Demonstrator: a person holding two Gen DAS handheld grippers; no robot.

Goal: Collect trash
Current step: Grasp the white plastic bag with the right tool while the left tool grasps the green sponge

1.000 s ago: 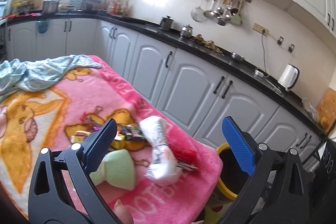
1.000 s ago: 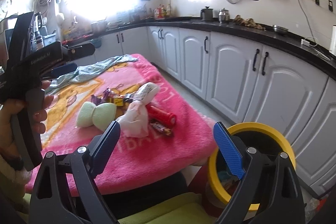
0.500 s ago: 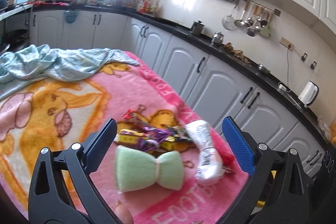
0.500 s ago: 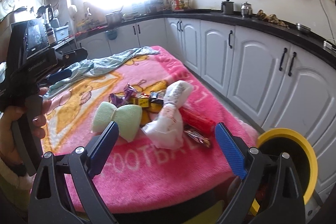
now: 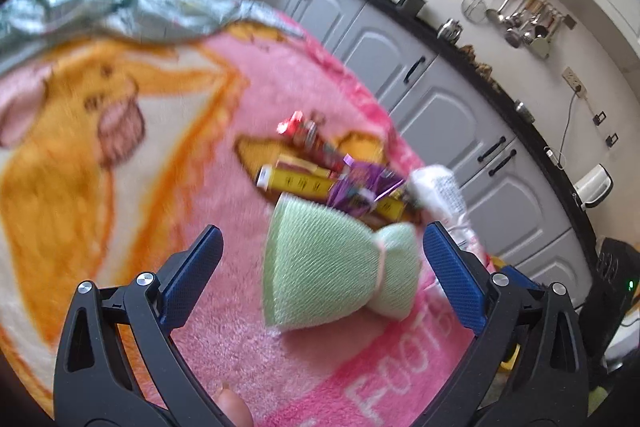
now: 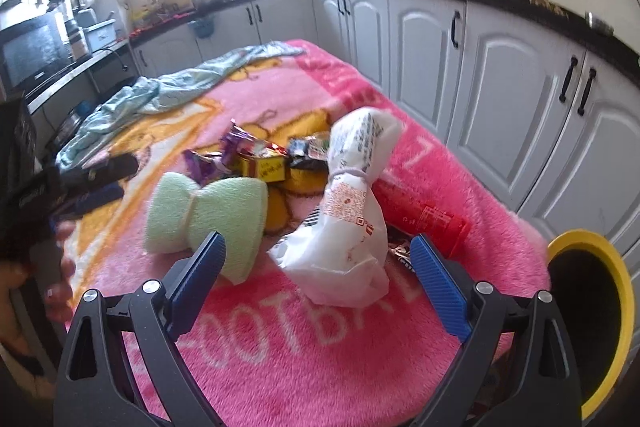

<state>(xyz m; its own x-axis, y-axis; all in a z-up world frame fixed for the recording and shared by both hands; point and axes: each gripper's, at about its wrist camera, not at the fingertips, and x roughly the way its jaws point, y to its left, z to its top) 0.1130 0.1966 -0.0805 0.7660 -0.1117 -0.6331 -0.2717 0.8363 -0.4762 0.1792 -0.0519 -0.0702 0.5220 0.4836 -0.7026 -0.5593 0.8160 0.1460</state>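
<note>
A pile of trash lies on the pink blanket point(image 6: 320, 347): a green bow-shaped sponge point(image 5: 332, 267) point(image 6: 208, 215), a tied white plastic bag point(image 6: 352, 227) point(image 5: 440, 191), a red can point(image 6: 424, 219), yellow boxes point(image 5: 296, 183) and purple wrappers point(image 5: 360, 191). My left gripper point(image 5: 320, 263) is open, its fingers on either side of the sponge, not touching it. My right gripper point(image 6: 318, 275) is open just in front of the white bag. The left gripper point(image 6: 80, 183) also shows at the left of the right wrist view.
A yellow-rimmed trash bin point(image 6: 592, 319) stands by the table's right corner. A crumpled light-blue cloth point(image 6: 168, 95) lies at the blanket's far end. White kitchen cabinets point(image 6: 500, 87) run behind the table.
Both grippers have moved forward and down toward the pile. The left one now frames the green sponge; the right one has turned from the bin toward the white bag.
</note>
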